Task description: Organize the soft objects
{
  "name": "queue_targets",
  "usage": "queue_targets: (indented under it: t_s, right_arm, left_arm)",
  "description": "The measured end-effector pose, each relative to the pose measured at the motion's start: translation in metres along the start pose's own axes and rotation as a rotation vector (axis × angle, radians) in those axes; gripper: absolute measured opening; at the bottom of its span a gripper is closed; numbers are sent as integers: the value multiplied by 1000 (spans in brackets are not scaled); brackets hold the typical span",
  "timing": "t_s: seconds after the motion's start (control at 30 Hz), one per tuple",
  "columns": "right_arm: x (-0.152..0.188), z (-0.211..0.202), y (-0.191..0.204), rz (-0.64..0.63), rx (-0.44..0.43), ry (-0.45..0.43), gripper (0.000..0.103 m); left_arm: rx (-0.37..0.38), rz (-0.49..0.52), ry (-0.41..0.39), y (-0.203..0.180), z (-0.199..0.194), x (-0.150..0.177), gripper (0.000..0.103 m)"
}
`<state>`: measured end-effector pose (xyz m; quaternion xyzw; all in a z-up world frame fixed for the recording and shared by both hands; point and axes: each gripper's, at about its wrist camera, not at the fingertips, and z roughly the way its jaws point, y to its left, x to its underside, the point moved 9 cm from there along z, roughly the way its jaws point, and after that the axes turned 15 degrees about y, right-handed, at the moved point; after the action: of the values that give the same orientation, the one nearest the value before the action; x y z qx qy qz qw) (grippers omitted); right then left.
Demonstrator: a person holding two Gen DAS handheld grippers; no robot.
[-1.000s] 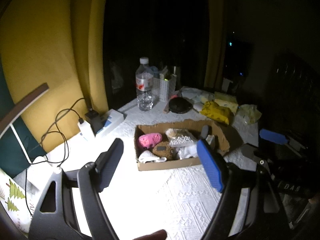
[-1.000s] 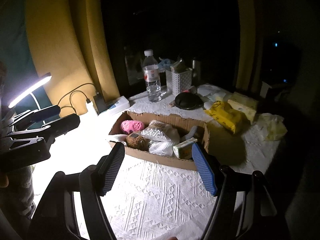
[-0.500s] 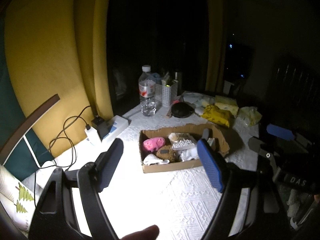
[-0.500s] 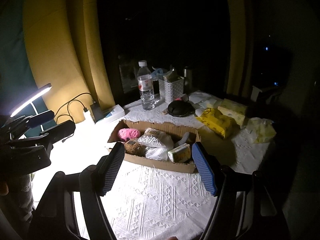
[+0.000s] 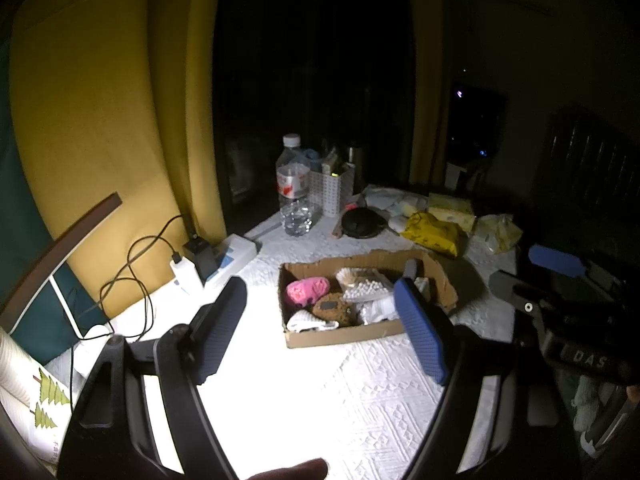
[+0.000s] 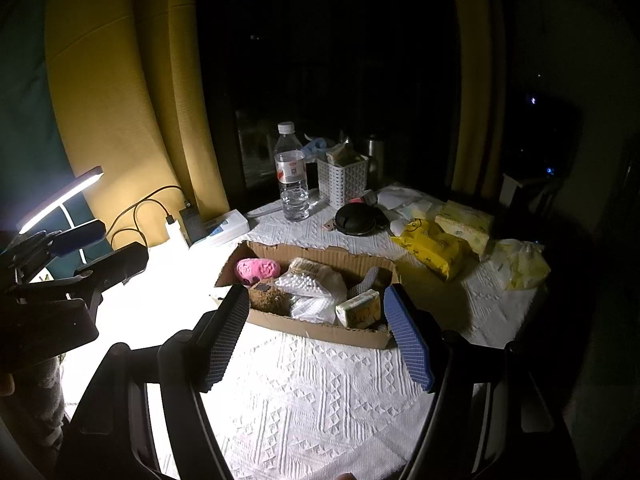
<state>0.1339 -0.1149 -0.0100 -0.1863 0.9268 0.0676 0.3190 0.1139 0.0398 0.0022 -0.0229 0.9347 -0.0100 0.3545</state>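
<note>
A shallow brown cardboard tray on the white embossed tablecloth held a pink plush toy, a brown fuzzy toy and white bagged items. Near the tray's front edge, the left gripper and right gripper hovered, jaws spread, empty.

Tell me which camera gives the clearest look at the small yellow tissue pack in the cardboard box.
The right wrist view: the yellow tissue pack lies unobstructed at the cardboard box near edge. In the left wrist view, the left gripper's blue finger covers that corner, so the pack is barely visible.
</note>
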Motion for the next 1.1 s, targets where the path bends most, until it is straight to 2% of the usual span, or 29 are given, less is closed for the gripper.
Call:
queue_targets:
  t_s: [1.1]
  right_arm:
    - [0,2,4,-7,-1,6,73]
  left_arm:
    - [10,-1,-1,1,2,0,77]
